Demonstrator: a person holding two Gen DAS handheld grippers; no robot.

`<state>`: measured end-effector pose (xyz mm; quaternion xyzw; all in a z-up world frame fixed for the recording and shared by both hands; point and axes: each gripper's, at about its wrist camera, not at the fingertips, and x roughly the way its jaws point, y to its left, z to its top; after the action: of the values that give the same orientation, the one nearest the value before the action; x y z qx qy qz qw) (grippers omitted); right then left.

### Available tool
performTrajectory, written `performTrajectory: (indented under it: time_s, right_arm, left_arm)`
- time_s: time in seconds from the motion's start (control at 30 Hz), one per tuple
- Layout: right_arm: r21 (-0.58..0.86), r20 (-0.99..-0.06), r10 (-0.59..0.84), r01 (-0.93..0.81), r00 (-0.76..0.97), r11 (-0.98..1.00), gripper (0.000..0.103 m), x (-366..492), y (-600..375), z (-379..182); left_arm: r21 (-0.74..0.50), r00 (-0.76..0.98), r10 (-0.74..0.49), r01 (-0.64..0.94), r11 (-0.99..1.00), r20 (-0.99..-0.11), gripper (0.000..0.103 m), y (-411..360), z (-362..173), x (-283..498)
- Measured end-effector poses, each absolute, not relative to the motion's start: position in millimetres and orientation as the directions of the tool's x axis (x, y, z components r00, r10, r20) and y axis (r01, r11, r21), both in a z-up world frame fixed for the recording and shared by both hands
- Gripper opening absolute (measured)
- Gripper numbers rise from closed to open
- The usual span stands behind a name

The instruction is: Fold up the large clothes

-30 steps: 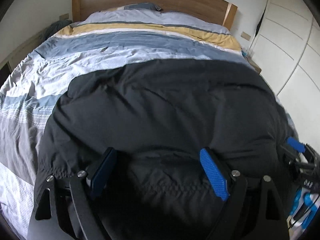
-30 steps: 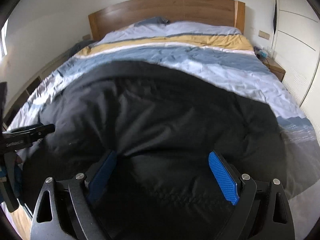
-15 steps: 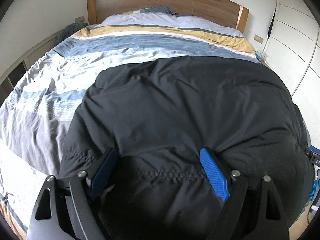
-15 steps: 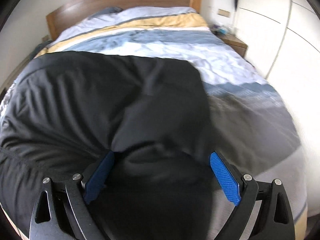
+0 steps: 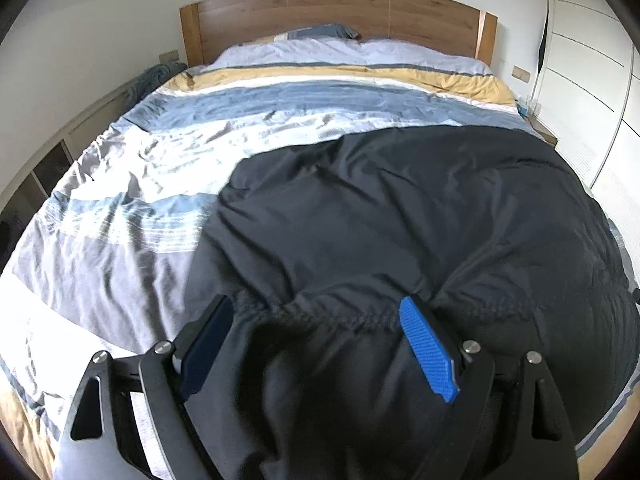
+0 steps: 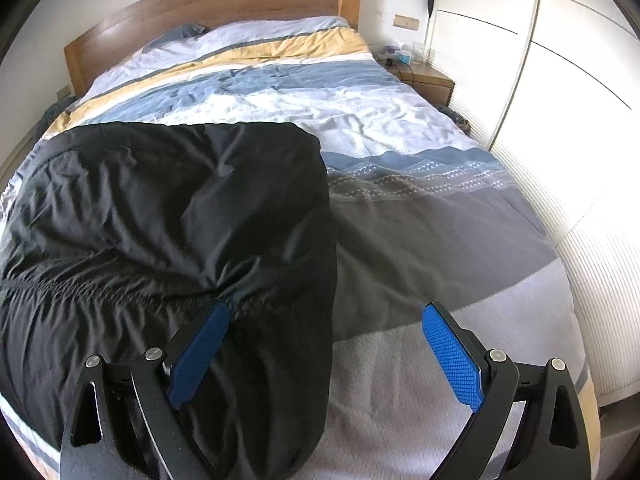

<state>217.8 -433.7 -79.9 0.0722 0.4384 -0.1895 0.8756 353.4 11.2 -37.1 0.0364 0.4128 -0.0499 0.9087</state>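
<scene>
A large black garment (image 5: pixel 400 216) with a gathered elastic band lies spread on the striped bed cover; it also shows in the right wrist view (image 6: pixel 168 216). My left gripper (image 5: pixel 316 344) is open, its blue pads (image 5: pixel 428 352) straddling the elastic band near the garment's left edge. My right gripper (image 6: pixel 324 352) is open over the garment's right edge, its left pad (image 6: pixel 200 352) over the black cloth and its right pad (image 6: pixel 452 356) over bare bed cover.
The bed (image 5: pixel 120 208) has a blue, white, grey and yellow striped cover and a wooden headboard (image 5: pixel 336 12). White wardrobe doors (image 6: pixel 540 80) stand along the right. A bedside table (image 6: pixel 424 78) with small items sits beside the headboard.
Both grippers have swung apart: the left view shifted left to show more bare bed, the right view shifted right past the garment's edge. Both stay open.
</scene>
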Motion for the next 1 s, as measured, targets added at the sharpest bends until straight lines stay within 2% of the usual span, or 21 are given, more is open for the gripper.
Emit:
performTrajectory:
  time_s: [0.1, 0.33, 0.63, 0.83, 1.0]
  right_arm:
    - [-0.044, -0.792, -0.266, 0.383, 0.549, 0.923, 0.102, 208.0, -426.7, -75.4]
    - [-0.027, -0.783, -0.257, 0.382, 0.566, 0.924, 0.103, 181.5, -421.0, -60.2]
    - [-0.048, -0.764, -0.298, 0.412, 0.571, 0.910, 0.102, 155.5, -429.0, -35.0]
    - [-0.031, -0.774, -0.276, 0.401, 0.569, 0.915, 0.102, 142.4, -427.1, -28.0]
    - [0.040, -0.790, -0.211, 0.392, 0.576, 0.919, 0.103, 140.0, -433.5, -30.7]
  left_arm:
    - [0.027, 0.671, -0.064, 0.125, 0.992, -0.739, 0.086, 22.0, -32.5, 344.6]
    - [-0.056, 0.613, -0.142, 0.157, 0.986, -0.777, 0.086, 65.6, -28.8, 320.8]
    - [-0.079, 0.586, -0.109, 0.077, 0.994, -0.803, 0.086, 122.9, -20.6, 303.3]
    - [-0.172, 0.505, -0.163, 0.030, 0.985, -0.847, 0.086, 149.8, -34.9, 304.8]
    - [-0.304, 0.480, -0.261, -0.014, 0.952, -0.838, 0.086, 169.9, -44.7, 304.8]
